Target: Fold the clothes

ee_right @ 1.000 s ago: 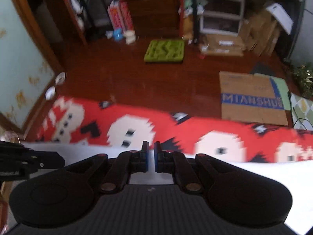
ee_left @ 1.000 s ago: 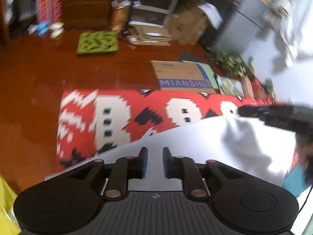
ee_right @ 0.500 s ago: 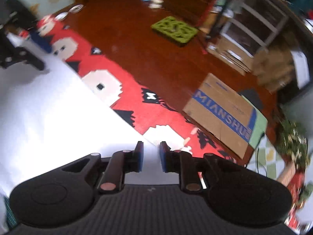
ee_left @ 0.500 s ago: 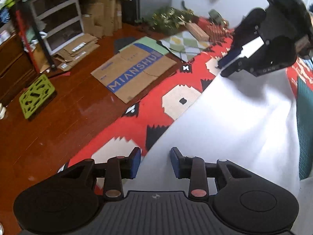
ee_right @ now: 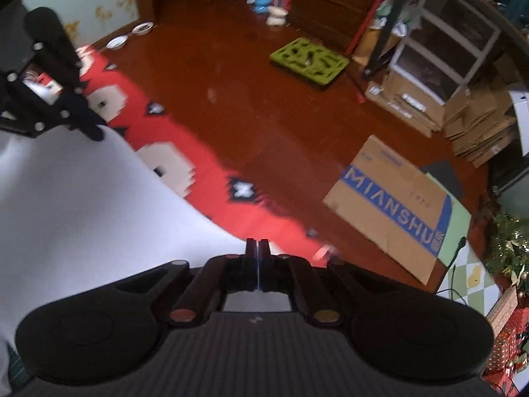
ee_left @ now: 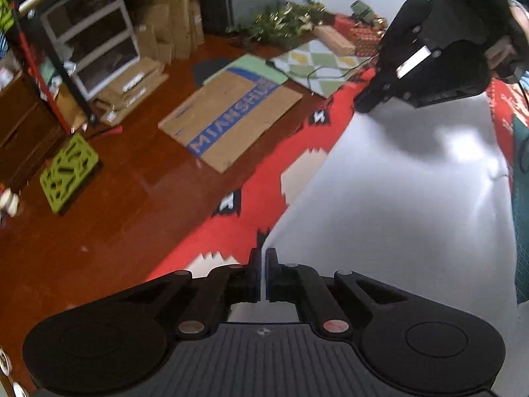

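Left tongs (ee_left: 263, 273) have just been closing and are now sitting together, clamped on the near-left corner of the white garment (ee_left: 413, 198). Right tongs (ee_right: 257, 264) have likewise just been closing and are now gripping the far-right corner of that edge. Half a second ago both sets were standing apart over the cloth; judgement: the grasp is made and a fold lift is likely next. The garment is lying flat on a red patterned rug (ee_left: 291, 152), which is serving as the surface. Beyond it, a flattened cardboard box (ee_right: 393, 205) and a green mat (ee_right: 309, 59) are resting on the wooden floor (ee_right: 231, 76).
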The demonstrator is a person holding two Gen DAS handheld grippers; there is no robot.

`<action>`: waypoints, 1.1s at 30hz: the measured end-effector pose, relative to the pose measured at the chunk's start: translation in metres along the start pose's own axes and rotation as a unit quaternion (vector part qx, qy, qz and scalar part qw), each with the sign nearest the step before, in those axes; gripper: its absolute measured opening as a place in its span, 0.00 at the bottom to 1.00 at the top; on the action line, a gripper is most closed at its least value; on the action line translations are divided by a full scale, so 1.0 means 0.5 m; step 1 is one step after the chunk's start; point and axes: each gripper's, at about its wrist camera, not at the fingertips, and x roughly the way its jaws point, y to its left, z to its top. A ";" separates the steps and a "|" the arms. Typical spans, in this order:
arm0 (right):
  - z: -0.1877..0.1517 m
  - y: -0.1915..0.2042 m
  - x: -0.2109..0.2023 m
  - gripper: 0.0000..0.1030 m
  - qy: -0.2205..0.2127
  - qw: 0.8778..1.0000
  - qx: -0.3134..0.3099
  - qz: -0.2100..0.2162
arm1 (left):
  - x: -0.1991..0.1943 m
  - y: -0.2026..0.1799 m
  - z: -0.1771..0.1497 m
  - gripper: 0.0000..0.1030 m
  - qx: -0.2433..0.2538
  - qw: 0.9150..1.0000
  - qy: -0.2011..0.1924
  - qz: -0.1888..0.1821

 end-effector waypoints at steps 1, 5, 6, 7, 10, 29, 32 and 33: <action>-0.002 -0.004 -0.001 0.00 -0.002 1.000 0.008 0.002 | 0.000 -0.005 0.001 0.03 -0.002 1.000 -0.002 0.004; -0.009 -0.018 -0.004 0.03 -0.010 0.999 0.039 0.008 | -0.013 -0.010 0.011 0.16 -0.032 0.999 -0.007 0.017; -0.011 -0.022 -0.006 0.04 -0.013 0.999 0.048 0.009 | -0.024 -0.009 0.011 0.16 -0.044 0.999 -0.013 0.017; -0.020 -0.033 -0.025 0.04 -0.022 0.997 0.074 0.009 | -0.036 -0.010 0.009 0.16 -0.057 0.998 -0.019 0.013; -0.054 -0.065 -0.088 0.15 -0.050 0.987 0.153 0.006 | -0.073 -0.032 0.000 0.16 -0.093 0.995 -0.033 -0.005; -0.381 0.223 -0.289 0.29 -0.011 0.937 0.337 0.090 | -0.151 -0.398 -0.115 0.18 -0.167 0.981 0.031 -0.096; -0.352 0.291 -0.258 0.29 -0.017 0.945 0.304 0.118 | -0.165 -0.393 -0.133 0.16 -0.207 0.975 0.037 -0.075; -0.341 0.310 -0.247 0.29 -0.017 0.949 0.291 0.120 | -0.171 -0.391 -0.139 0.16 -0.216 0.973 0.038 -0.065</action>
